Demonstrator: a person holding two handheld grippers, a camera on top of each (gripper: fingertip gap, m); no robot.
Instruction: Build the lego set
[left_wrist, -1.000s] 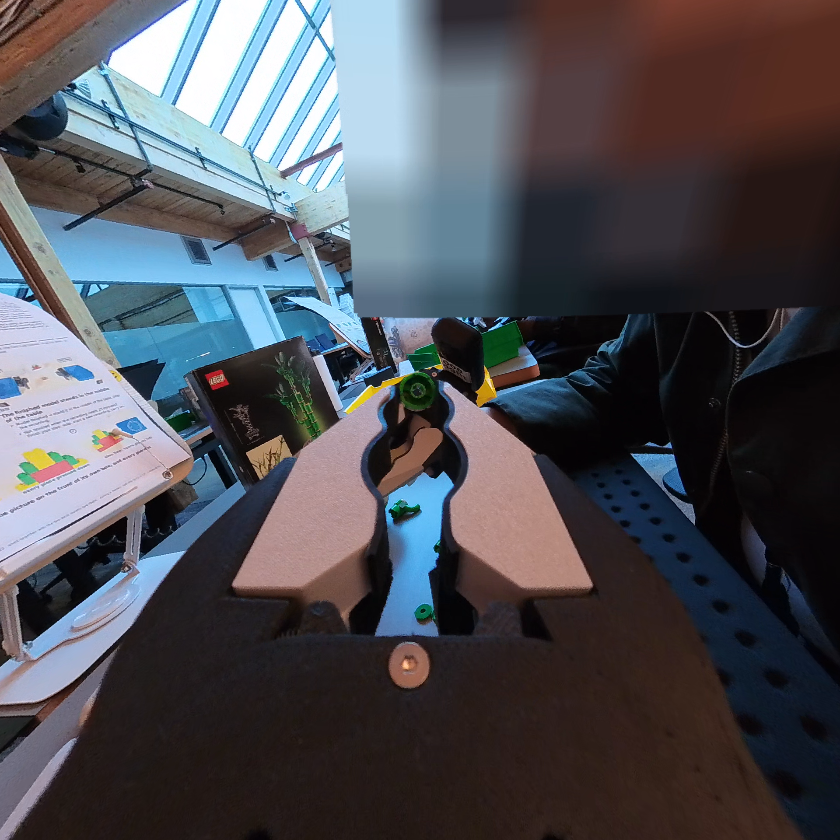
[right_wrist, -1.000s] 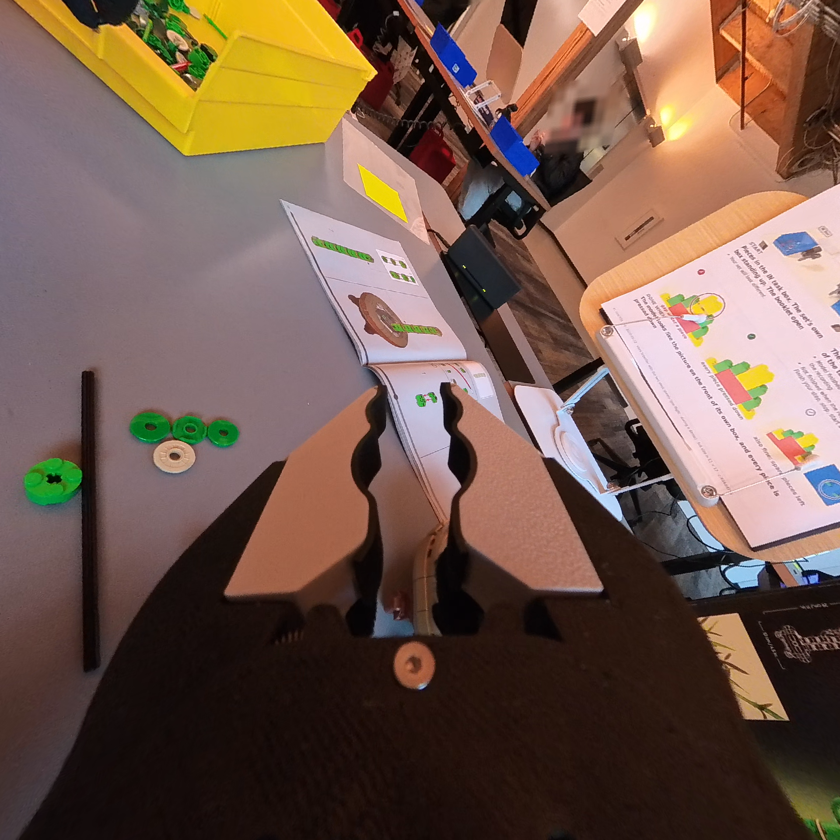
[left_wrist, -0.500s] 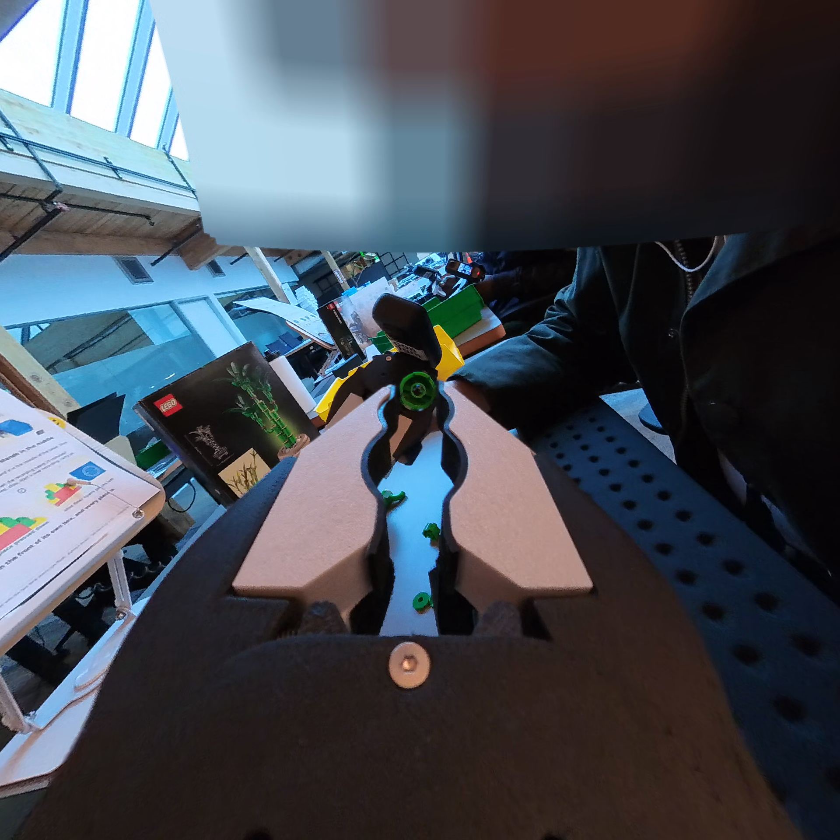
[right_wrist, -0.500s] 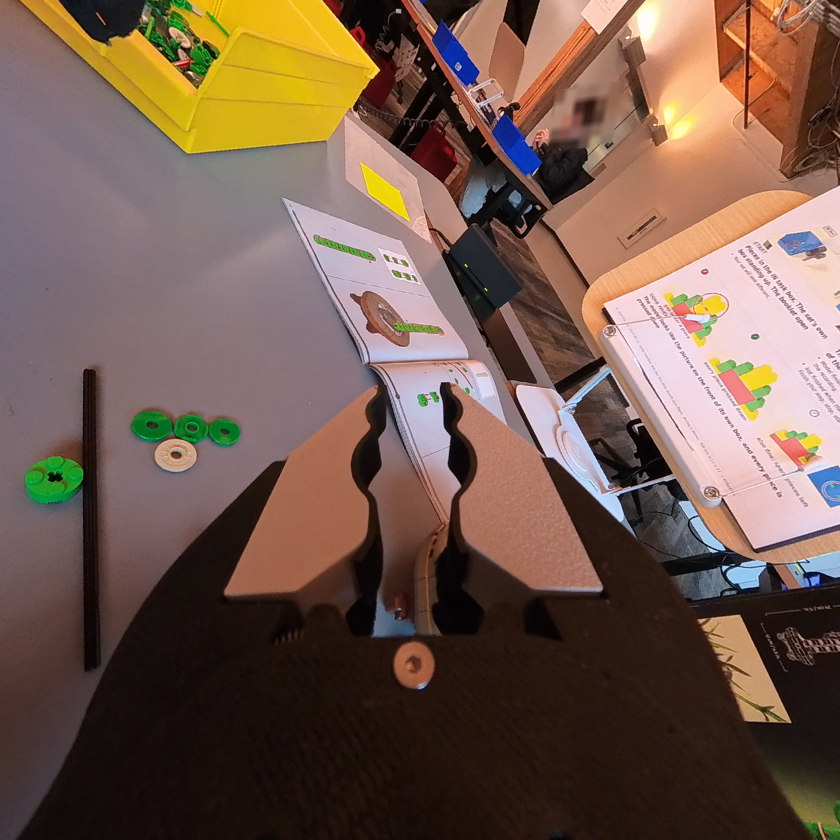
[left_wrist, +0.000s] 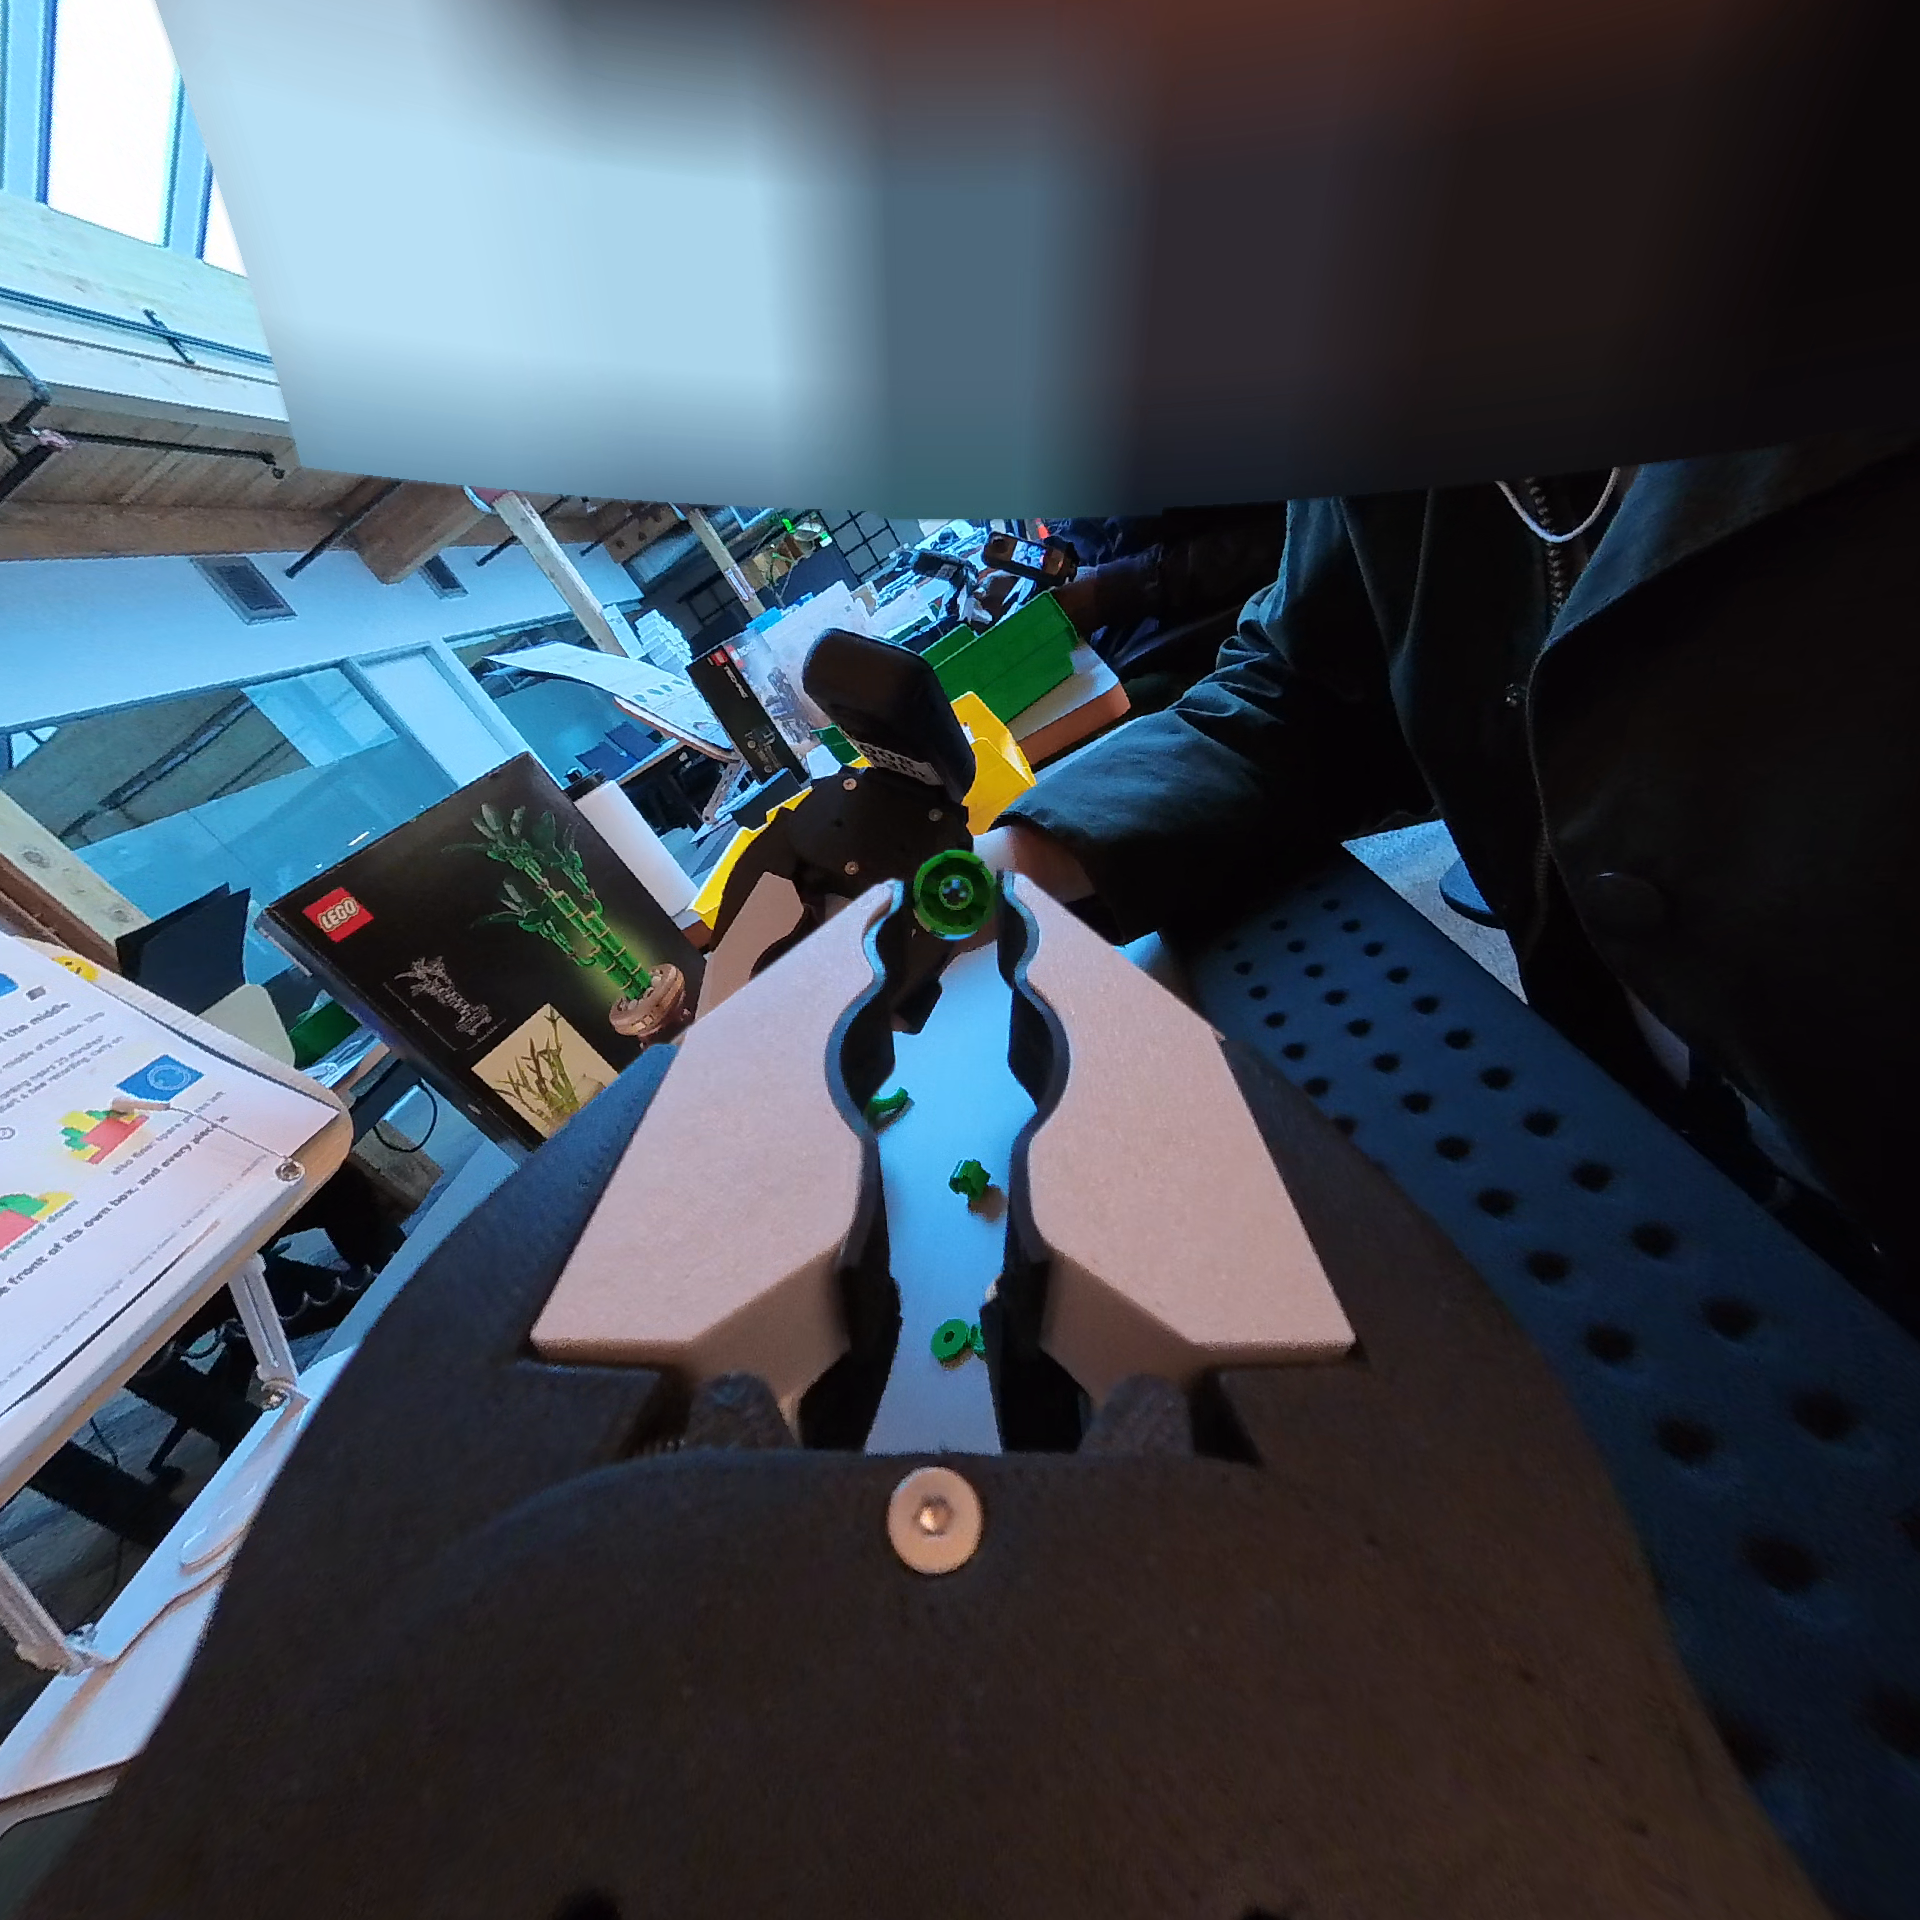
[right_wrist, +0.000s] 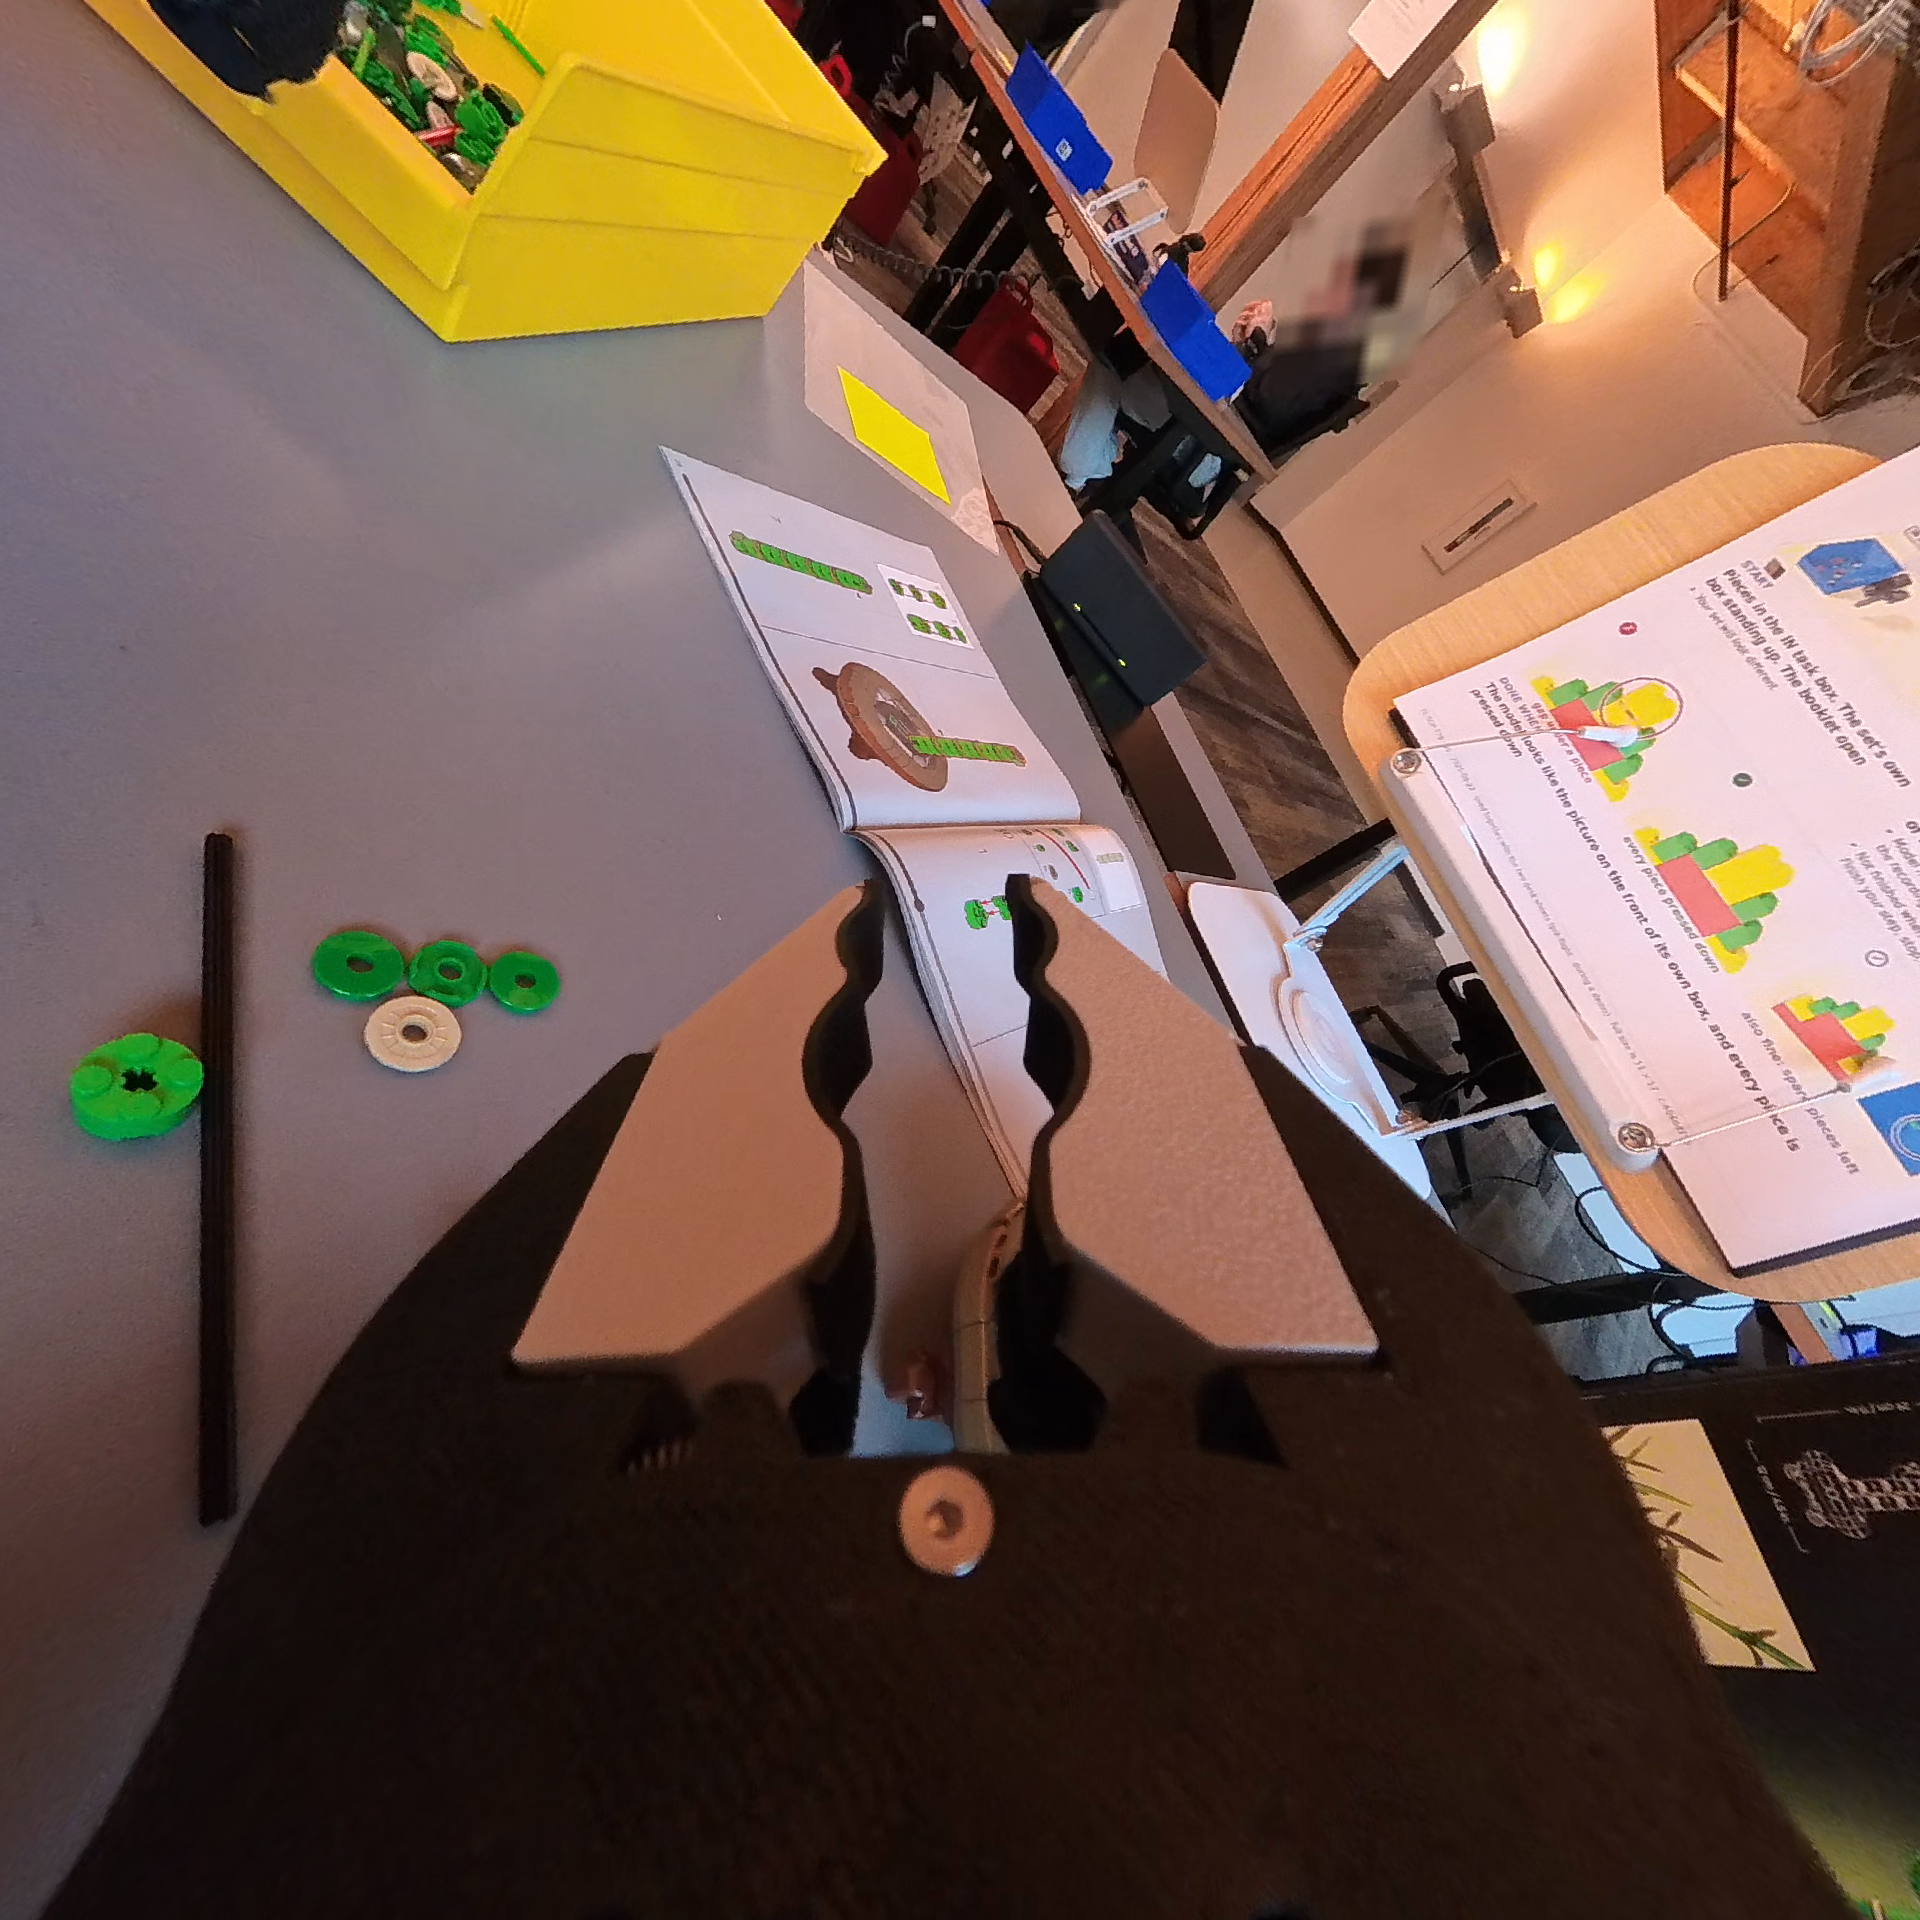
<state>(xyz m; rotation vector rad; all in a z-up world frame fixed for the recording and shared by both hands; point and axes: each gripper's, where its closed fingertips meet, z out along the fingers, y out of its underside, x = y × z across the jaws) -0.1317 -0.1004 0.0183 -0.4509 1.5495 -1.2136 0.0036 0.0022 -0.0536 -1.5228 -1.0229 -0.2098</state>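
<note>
The small round green lego piece (left_wrist: 951, 894) is pinched at the very tips of the left gripper (left_wrist: 948, 902), raised above the grey table (right_wrist: 416, 582) — so shallow a hold that a twist could pop it loose. The right gripper (right_wrist: 943, 904) hangs released and empty over the open instruction booklet (right_wrist: 883, 686), with the long black axle rod (right_wrist: 216, 1174) and flat green discs (right_wrist: 436, 968) on the table to its left.

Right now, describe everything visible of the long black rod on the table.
The black rod is a long, thin, straight stick, matte and finely ribbed, plastic by its look. It lies flat on the grey table, running toward and away from the right wrist camera. A thick green round piece sits against its left side near the far end, apparently touching it. Neither gripper holds it, and the flat discs lie apart to its right.
</note>
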